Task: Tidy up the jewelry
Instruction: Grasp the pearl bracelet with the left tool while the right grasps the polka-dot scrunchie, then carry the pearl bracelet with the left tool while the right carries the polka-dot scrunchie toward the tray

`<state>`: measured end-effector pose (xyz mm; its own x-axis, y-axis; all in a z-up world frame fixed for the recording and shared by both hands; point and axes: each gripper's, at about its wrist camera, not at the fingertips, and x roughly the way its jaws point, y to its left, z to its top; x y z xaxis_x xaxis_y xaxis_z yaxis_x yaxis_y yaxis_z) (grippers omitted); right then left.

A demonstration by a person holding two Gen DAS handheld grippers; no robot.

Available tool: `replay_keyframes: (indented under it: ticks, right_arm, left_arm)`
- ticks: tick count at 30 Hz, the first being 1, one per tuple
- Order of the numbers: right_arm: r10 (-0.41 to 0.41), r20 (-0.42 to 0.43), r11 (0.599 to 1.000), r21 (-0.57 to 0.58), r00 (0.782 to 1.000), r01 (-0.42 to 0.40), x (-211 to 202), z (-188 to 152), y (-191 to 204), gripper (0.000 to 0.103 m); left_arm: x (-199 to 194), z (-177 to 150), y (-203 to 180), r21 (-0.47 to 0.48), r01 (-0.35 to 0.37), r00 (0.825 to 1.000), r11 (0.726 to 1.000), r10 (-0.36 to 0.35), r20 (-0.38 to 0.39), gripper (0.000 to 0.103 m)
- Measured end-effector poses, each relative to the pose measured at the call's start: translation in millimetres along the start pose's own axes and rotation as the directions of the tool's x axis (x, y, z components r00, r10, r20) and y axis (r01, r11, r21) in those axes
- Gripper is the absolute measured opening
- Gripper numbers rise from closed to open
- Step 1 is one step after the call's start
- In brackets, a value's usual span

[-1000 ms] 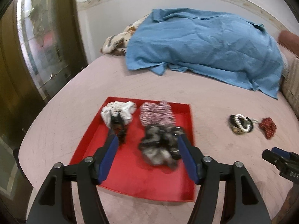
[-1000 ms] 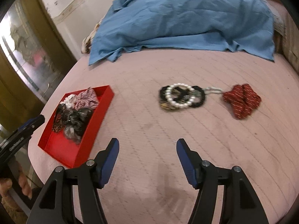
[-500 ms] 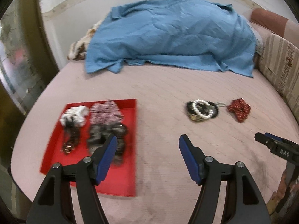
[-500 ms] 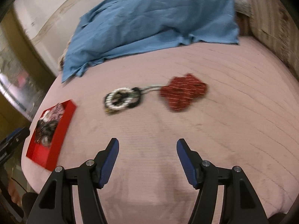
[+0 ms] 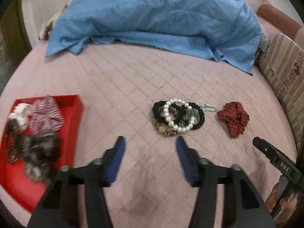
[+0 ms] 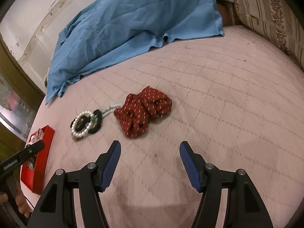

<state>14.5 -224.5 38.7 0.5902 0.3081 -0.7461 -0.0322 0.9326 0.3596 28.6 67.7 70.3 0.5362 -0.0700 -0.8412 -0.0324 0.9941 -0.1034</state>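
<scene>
Blue pads of my left gripper (image 5: 150, 142) are closing with nothing between them, just short of the bracelet pile (image 5: 178, 116); my right gripper (image 6: 150, 148) stands apart and empty, near the red scrunchie (image 6: 143, 112) beside that pile. I judge the next pickup begins; the red tray (image 5: 73, 114) lies left of the pile. I can read "DAS" on one gripper finger.

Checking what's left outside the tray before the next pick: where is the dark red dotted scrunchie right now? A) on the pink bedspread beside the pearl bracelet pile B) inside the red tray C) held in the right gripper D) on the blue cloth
A: the dark red scrunchie lies on the bedspread, next to the pearl bracelet pile, outside the red tray.
</scene>
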Motion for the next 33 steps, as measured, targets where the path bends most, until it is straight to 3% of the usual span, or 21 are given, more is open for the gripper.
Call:
replay_keyframes:
  ticks: [2, 4, 17, 19, 20, 21, 24, 33]
  right_arm:
    - [0.006, 0.002, 1.0, -0.007, 1.0, -0.006, 10.3, 8.0, -1.0, 0.069]
    - [0.008, 0.008, 1.0, -0.016, 1.0, -0.008, 17.5, 14.8, -1.0, 0.069]
    - [0.001, 0.018, 1.0, -0.016, 1.0, -0.001, 55.8, 46.7, -2.4, 0.062]
    - [0.004, 0.014, 1.0, -0.018, 1.0, -0.003, 58.3, 46.6, -3.1, 0.056]
    - [0.006, 0.01, 1.0, -0.018, 1.0, -0.006, 59.7, 46.7, -3.5, 0.047]
    - [0.011, 0.003, 1.0, -0.017, 1.0, -0.011, 61.3, 46.5, -4.2, 0.031]
    - [0.031, -0.007, 1.0, -0.004, 0.999, -0.031, 62.7, 45.5, -7.2, 0.017]
    - [0.062, 0.031, 0.998, 0.024, 0.998, -0.062, 32.9, 38.4, -8.3, 0.011]
  left_arm:
    - [17.2, 9.1, -2.1, -0.015, 0.022, 0.999, 1.0, -0.022, -0.023, 0.031]
    - [29.5, 15.7, -4.1, -0.016, 0.029, 0.999, 0.999, -0.029, -0.032, 0.028]
    - [83.0, 41.7, -24.9, 0.045, 0.104, 0.992, 0.994, -0.1, -0.076, 0.027]
    - [84.7, 42.3, -24.3, 0.036, 0.108, 0.991, 0.993, -0.105, -0.077, 0.026]
    - [84.7, 42.5, -24.3, 0.033, 0.108, 0.991, 0.994, -0.105, -0.077, 0.016]
    - [84.6, 42.4, -24.6, 0.031, 0.11, 0.991, 0.993, -0.108, -0.08, 0.01]
    - [80.5, 40.9, -24.8, 0.028, 0.102, 0.992, 0.994, -0.1, -0.077, 0.01]
    - [29.9, 27.9, -23.2, 0.011, 0.158, 0.987, 0.987, -0.158, -0.024, 0.01]
